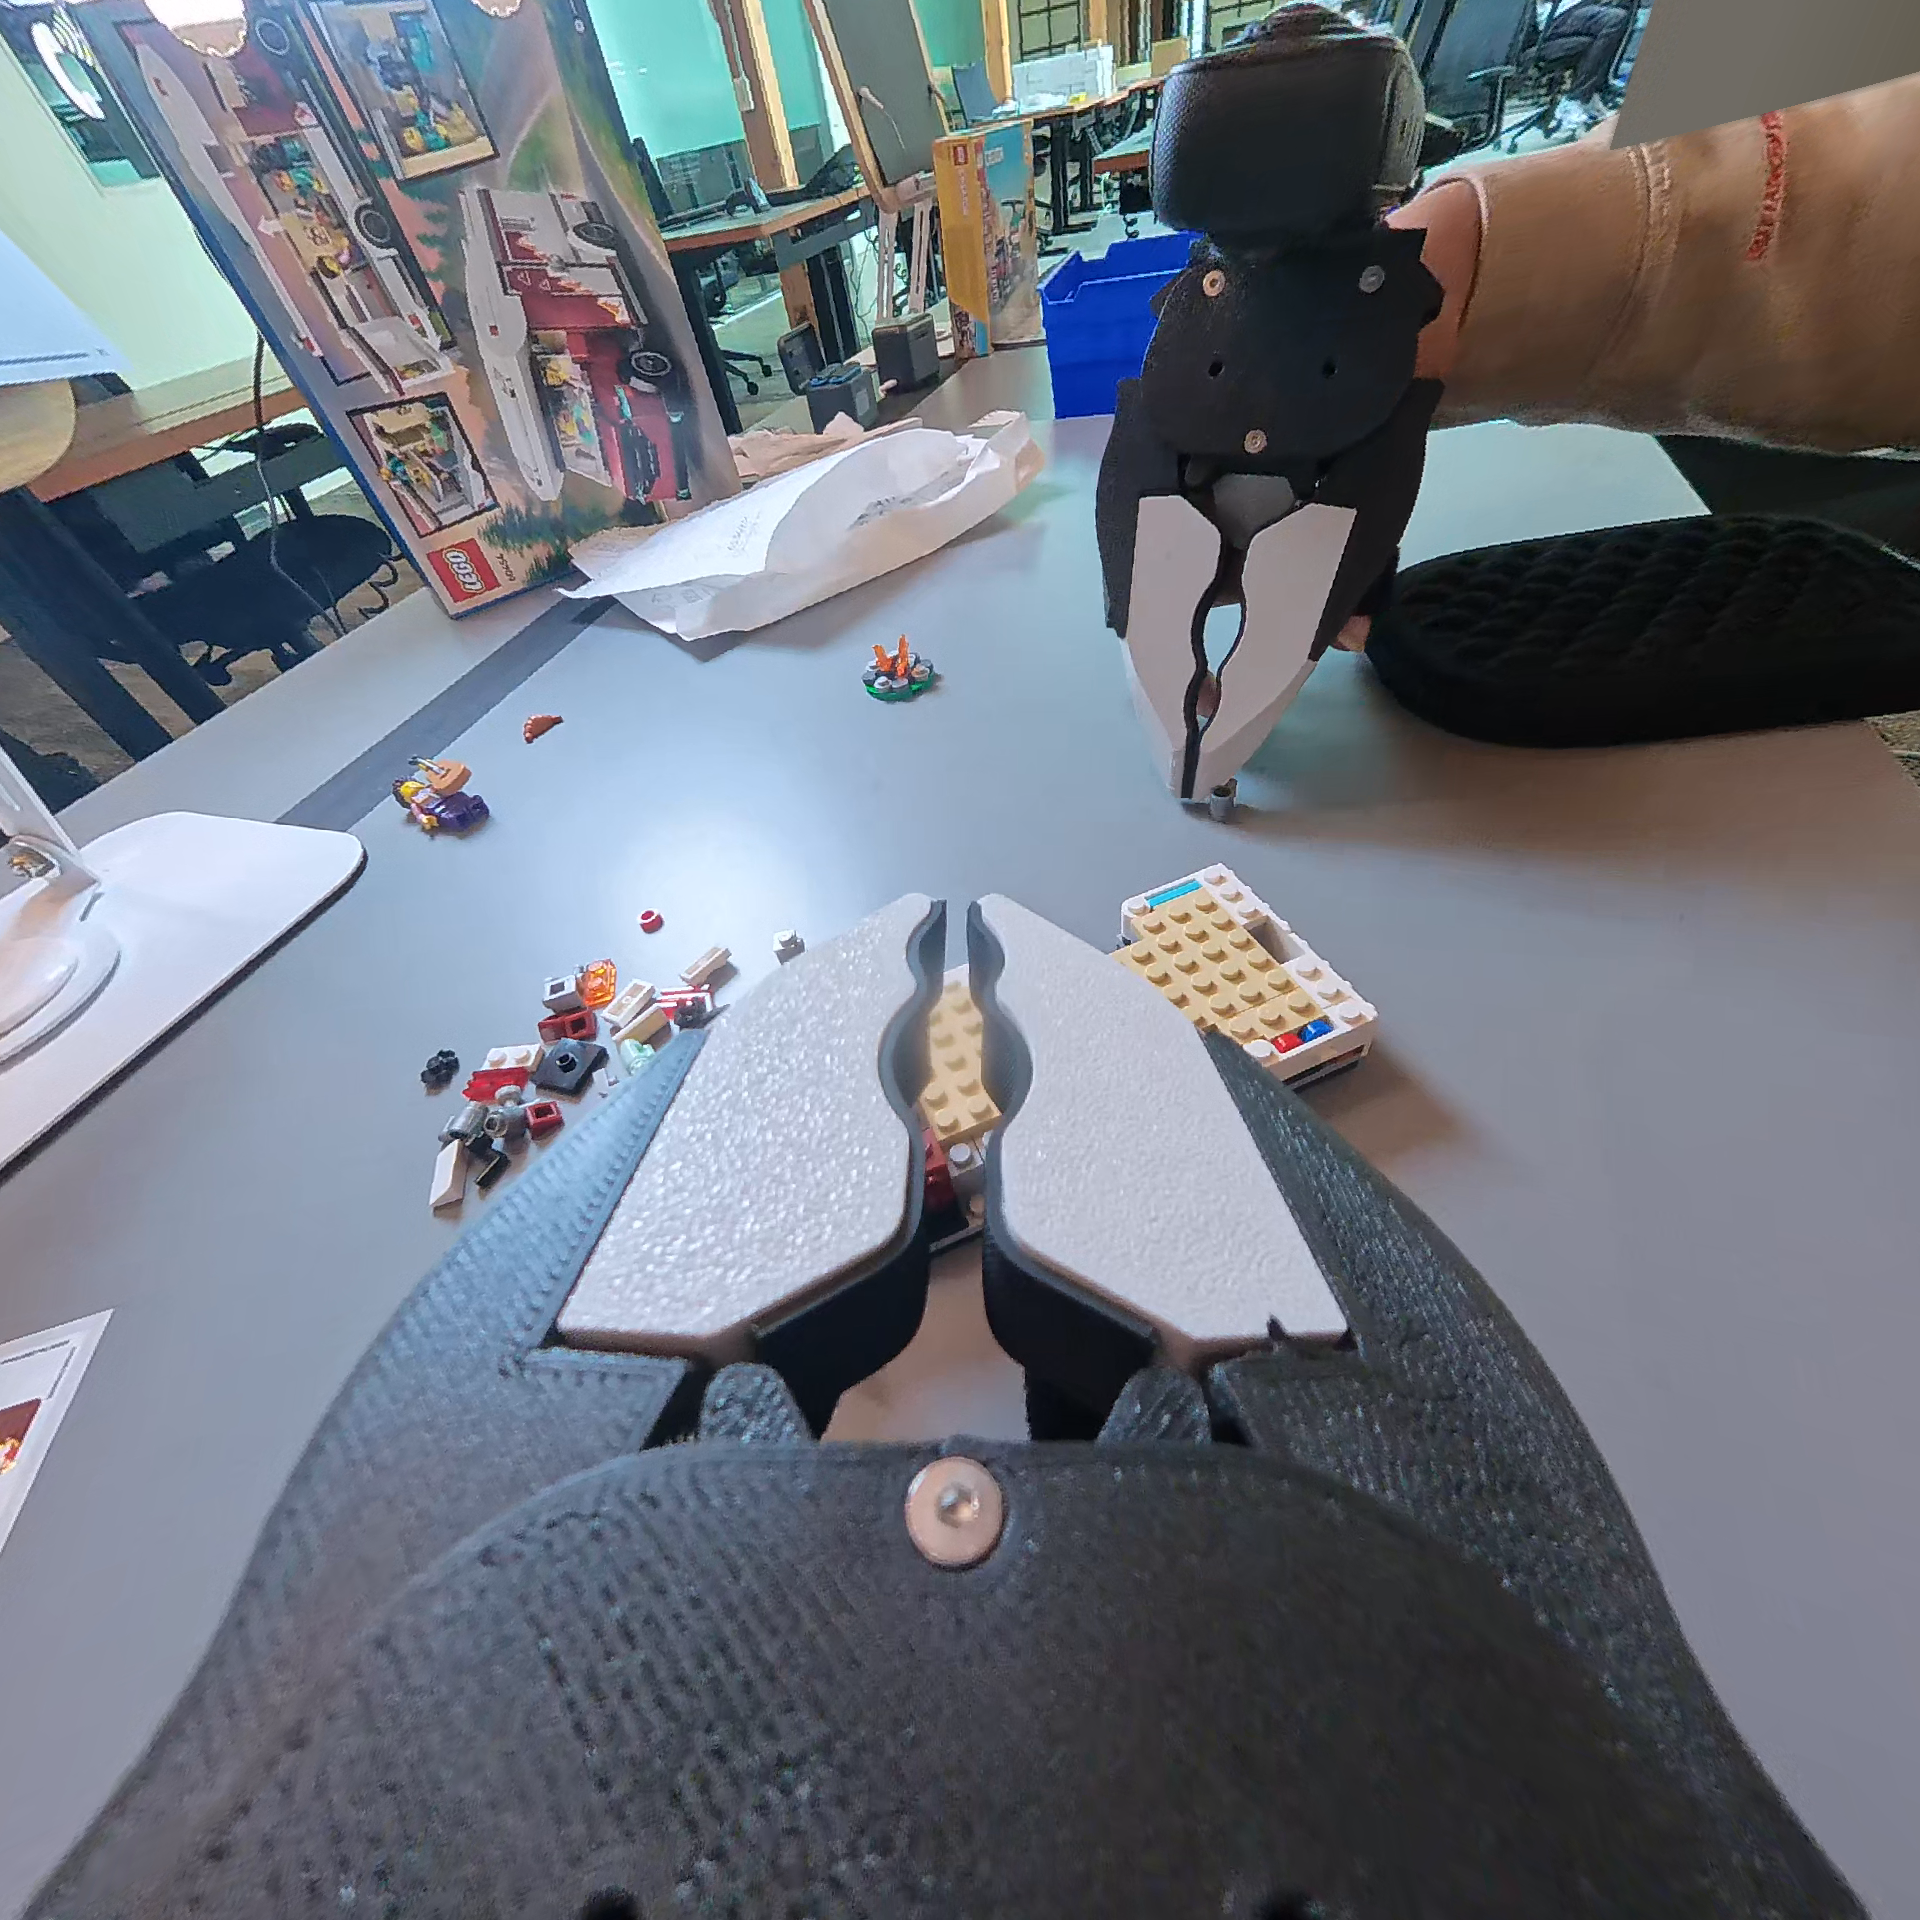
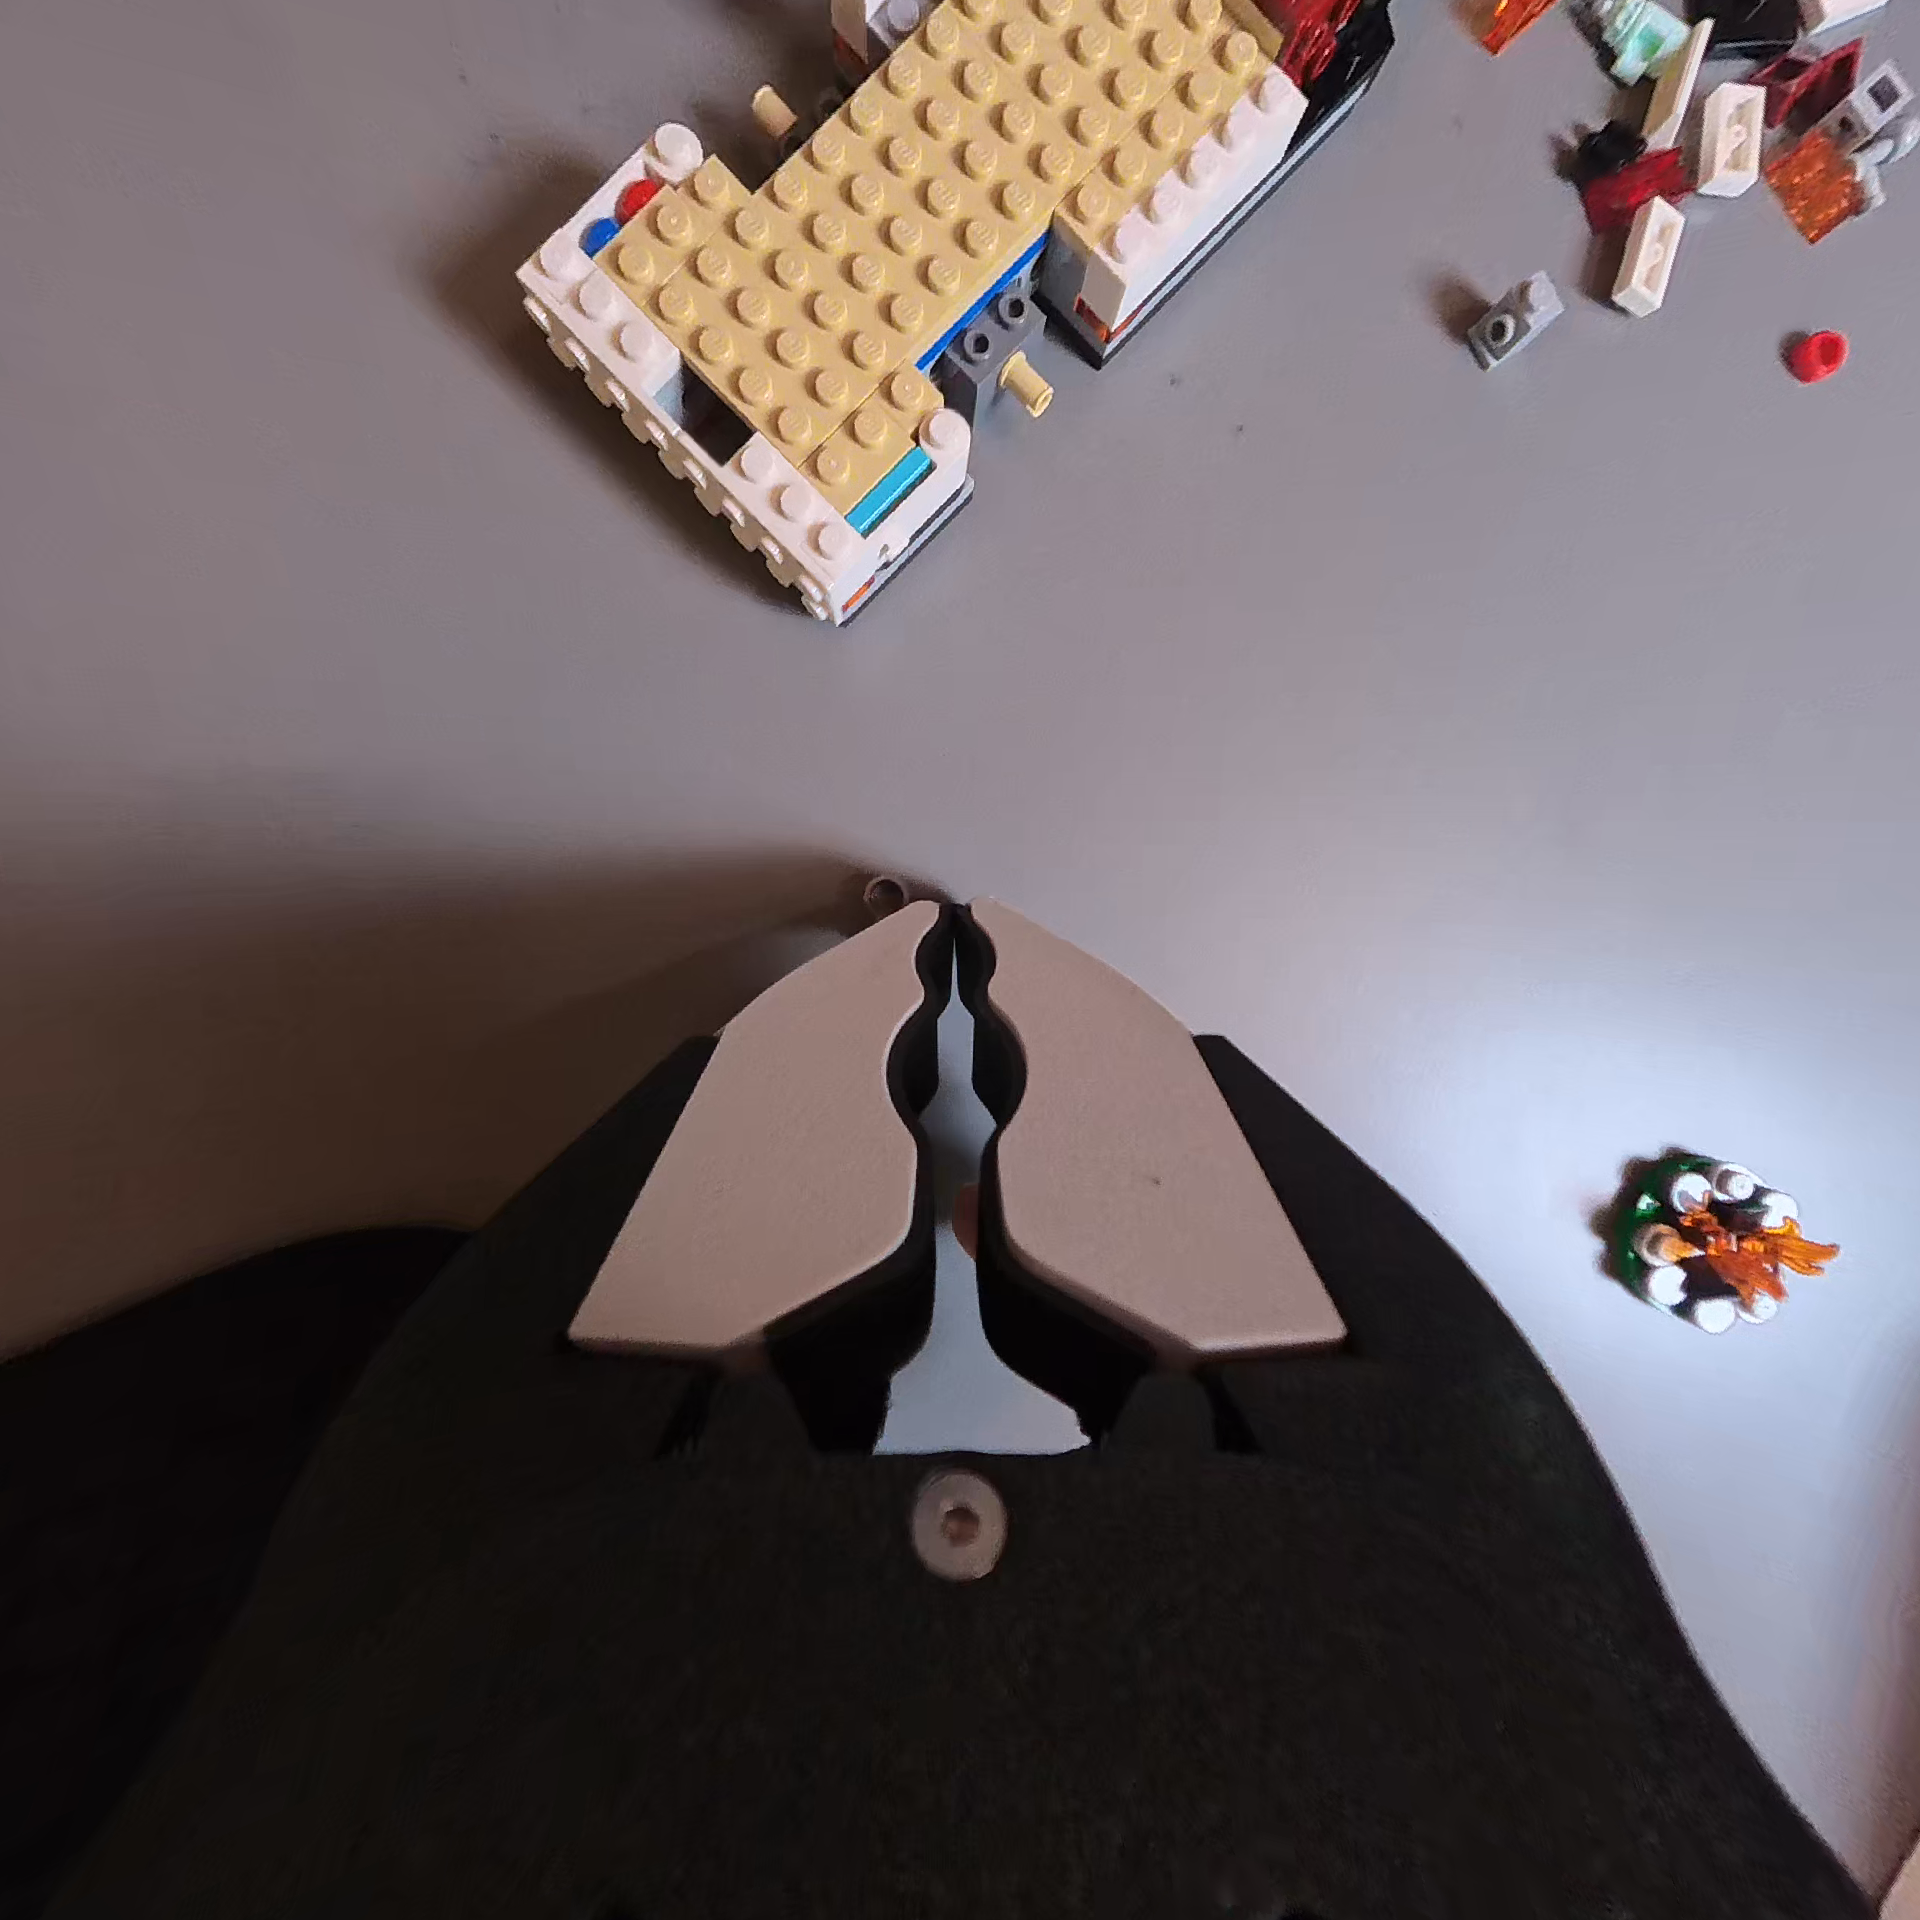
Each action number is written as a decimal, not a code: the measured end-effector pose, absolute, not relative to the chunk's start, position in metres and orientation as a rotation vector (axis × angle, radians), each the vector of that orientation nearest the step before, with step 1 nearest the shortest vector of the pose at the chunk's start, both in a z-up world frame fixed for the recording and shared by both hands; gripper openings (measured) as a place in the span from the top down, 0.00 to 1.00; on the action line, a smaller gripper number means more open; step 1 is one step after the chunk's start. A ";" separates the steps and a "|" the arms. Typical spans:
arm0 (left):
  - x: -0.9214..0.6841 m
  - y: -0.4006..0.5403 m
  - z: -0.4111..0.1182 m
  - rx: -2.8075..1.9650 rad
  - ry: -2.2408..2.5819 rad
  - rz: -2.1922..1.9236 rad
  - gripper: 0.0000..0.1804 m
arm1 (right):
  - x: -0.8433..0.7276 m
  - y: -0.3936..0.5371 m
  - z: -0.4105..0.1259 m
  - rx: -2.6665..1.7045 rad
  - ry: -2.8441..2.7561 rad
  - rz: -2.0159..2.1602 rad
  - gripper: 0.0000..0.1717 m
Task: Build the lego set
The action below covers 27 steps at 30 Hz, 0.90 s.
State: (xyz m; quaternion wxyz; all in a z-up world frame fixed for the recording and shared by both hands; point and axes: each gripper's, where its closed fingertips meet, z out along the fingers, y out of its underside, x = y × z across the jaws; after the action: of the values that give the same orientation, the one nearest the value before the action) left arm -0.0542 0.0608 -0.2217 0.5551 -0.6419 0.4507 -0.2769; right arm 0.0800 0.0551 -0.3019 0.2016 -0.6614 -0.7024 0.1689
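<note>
My left gripper (image 1: 956,916) hovers low over a tan-and-white brick build (image 1: 1226,971) on the grey table (image 1: 1039,748). Its fingers stand only a thin slit apart, with nothing between the tips. The build's tan plate shows through the gap lower down, and I cannot tell if the fingers touch it. My right gripper (image 2: 956,914), seen also in the left wrist view (image 1: 1195,779), points down at the table with its tips pressed together. A tiny grey round piece (image 2: 881,890) stands on the table just outside its left tip, also in the left wrist view (image 1: 1224,805). The build (image 2: 883,260) lies ahead of it.
A pile of loose small bricks (image 1: 561,1049) lies left of the build. A red stud (image 1: 650,918), a minifigure (image 1: 442,800), a campfire piece (image 1: 899,670), a white paper bag (image 1: 831,520), a toy box (image 1: 436,312), a black padded rest (image 1: 1662,623) and a white stand base (image 1: 156,914) surround them. There is about 15 centimeters between the tips of the two grippers.
</note>
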 end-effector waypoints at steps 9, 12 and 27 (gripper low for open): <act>-0.057 0.064 -0.224 -1.527 1.062 -0.645 0.98 | 0.084 0.042 -0.290 -1.880 -1.898 0.603 0.95; -0.061 0.067 -0.221 -1.527 1.041 -0.633 0.97 | 0.084 0.041 -0.298 -1.896 -1.901 0.580 0.95; -0.116 0.111 -0.256 -1.892 0.902 -0.717 0.66 | 0.069 0.056 -0.274 -1.821 -1.715 0.631 0.98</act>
State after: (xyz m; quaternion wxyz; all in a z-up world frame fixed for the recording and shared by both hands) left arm -0.1162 0.1114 -0.2564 0.4467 -0.7643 0.3641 -0.2894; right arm 0.0686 0.0561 -0.2738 0.2773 -0.6782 -0.6387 0.2350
